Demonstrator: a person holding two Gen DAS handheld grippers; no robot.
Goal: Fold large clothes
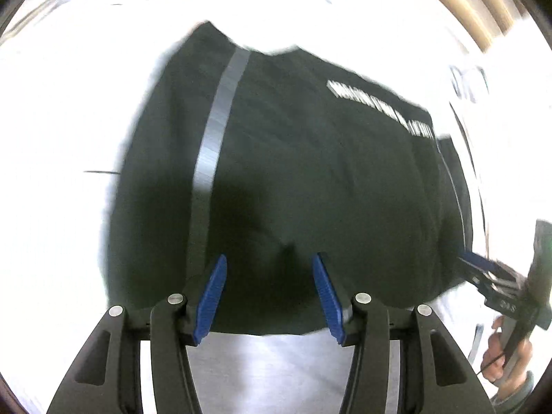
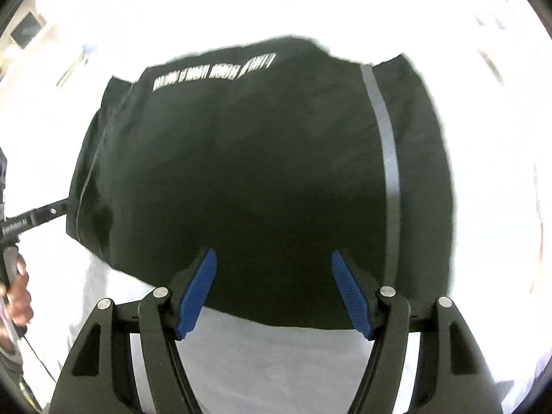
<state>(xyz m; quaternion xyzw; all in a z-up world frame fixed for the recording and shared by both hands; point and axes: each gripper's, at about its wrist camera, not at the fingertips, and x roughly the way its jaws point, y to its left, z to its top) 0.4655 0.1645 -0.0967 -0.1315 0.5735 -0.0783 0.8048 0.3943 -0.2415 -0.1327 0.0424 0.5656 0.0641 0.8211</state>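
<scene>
- Nearest, the left hand-held gripper (image 1: pixel 269 258) hangs over the near hem, blue pads apart, nothing between them.
- The right hand-held gripper (image 2: pixel 274 253) does likewise, pads spread wider and empty.
- The folded black fabric garment with grey stripes (image 1: pixel 293 179) lies flat on the white tabletop (image 1: pixel 62 138), stripes running away from the near hem, white lettering at the far end.
- Only the left view shows brown slats (image 1: pixel 483 10) beyond; each view catches the other gripper's hand (image 2: pixel 17 289).

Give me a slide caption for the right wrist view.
Right claw open and empty above the near edge of a folded black garment with grey stripe on a white surface.
</scene>
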